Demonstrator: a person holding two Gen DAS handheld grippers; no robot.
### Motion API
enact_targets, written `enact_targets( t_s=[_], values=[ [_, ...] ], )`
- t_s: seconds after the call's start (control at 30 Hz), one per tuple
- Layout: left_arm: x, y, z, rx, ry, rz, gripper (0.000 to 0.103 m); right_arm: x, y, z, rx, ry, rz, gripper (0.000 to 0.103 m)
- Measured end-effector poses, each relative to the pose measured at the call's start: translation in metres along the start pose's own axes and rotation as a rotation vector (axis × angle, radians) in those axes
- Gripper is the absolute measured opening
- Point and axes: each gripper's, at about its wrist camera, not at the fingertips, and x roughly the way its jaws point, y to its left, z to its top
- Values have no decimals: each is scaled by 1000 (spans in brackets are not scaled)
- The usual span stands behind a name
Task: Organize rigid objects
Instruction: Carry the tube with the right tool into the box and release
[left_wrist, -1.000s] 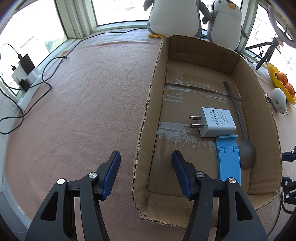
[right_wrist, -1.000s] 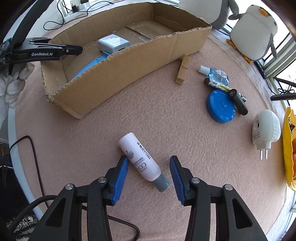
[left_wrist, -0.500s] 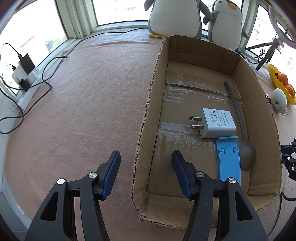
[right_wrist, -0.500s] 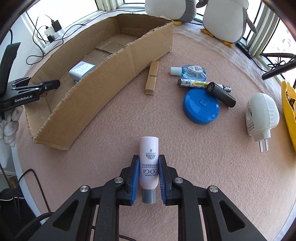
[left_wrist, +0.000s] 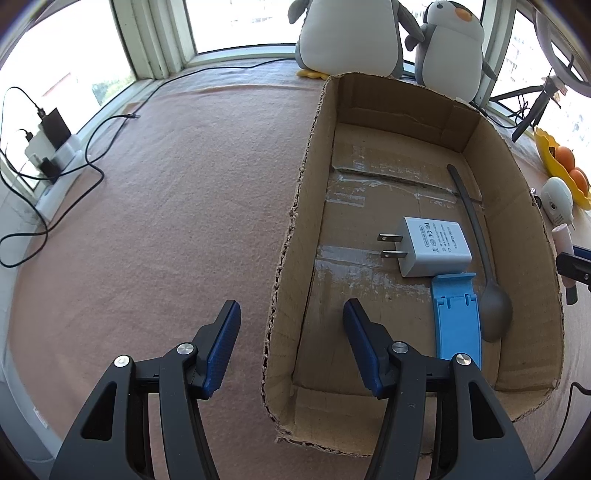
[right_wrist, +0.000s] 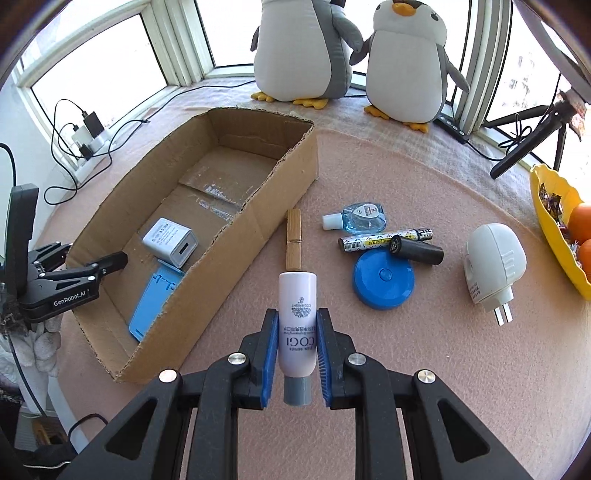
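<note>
Left wrist view: the left tongs (left_wrist: 291, 345) straddle the near left wall of the box (left_wrist: 291, 236), one pad outside and one inside; whether the pads press the wall cannot be told. Inside the box lie a charger (left_wrist: 436, 251), a blue stand (left_wrist: 458, 317) and a spoon (left_wrist: 491, 295).

Right wrist view: the right tongs (right_wrist: 297, 350) are clamped on the tube (right_wrist: 297, 317), cap toward the camera, beside the box's outer wall. On the tabletop (right_wrist: 424, 369) lie a clothespin (right_wrist: 294, 243), a small bottle (right_wrist: 360, 217), a marker (right_wrist: 384, 240), a black cylinder (right_wrist: 415, 251), a blue disc (right_wrist: 383, 280) and a white plug (right_wrist: 493, 266).
</note>
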Motion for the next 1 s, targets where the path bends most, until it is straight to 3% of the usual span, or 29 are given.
enact_targets(
  t_s=[0.6,1.0],
  values=[
    [-1,2,-1,7,-10,-6,59,-17,30,43,88,-111,37,18],
    [-1,0,0,9,-10,-5,59,3,62,62,62,-95,75,18]
  ],
)
